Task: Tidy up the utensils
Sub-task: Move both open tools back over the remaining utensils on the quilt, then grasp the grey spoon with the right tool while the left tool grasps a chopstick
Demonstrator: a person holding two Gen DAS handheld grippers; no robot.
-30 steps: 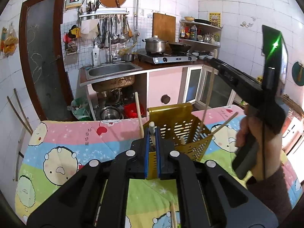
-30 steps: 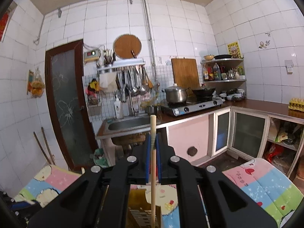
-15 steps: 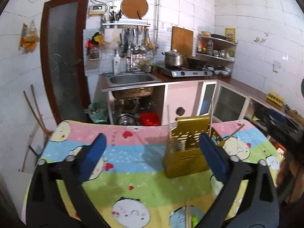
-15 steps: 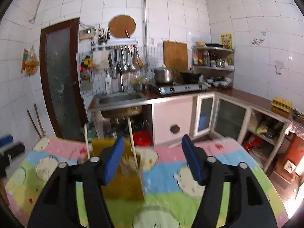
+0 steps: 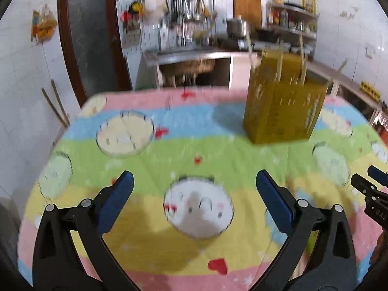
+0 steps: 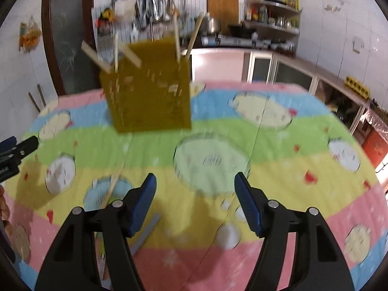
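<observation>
1. the left gripper hangs over the table with its blue-padded jaws spread wide and nothing between them.
2. the right gripper is spread apart too, also empty, low over the tablecloth.
3. the yellow utensil holder stands upright on the far part of the table, ahead and to the right of the left gripper, well apart from both tools.
4. several chopsticks stick up out of the holder, some leaning outward; both views are blurred, so i cannot count them.
5. one loose chopstick lies on the cloth just ahead of the right gripper's left finger, and a grey flat piece lies beside that finger, too blurred to name.
6. the cloth is striped pink, blue, green and yellow with round cartoon faces.
7. behind the table are a sink, a brown door and a stove with a pot.
</observation>
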